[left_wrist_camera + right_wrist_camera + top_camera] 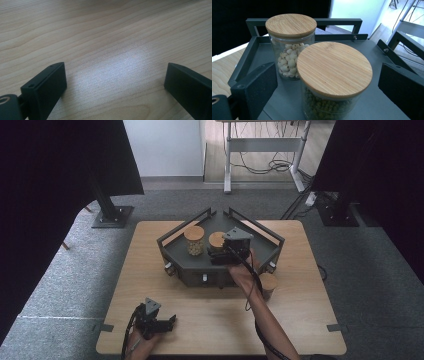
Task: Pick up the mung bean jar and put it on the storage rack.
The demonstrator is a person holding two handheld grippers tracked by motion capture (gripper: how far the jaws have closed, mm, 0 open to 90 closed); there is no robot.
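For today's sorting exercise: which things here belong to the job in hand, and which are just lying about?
In the job:
- right tongs, open around the jar of green beans
- jar of green beans
- jar of pale seeds beside it
- dark tray holding both

Lying about:
- left tongs, open, idle on the wooden table
- third jar, on the table beside the tray
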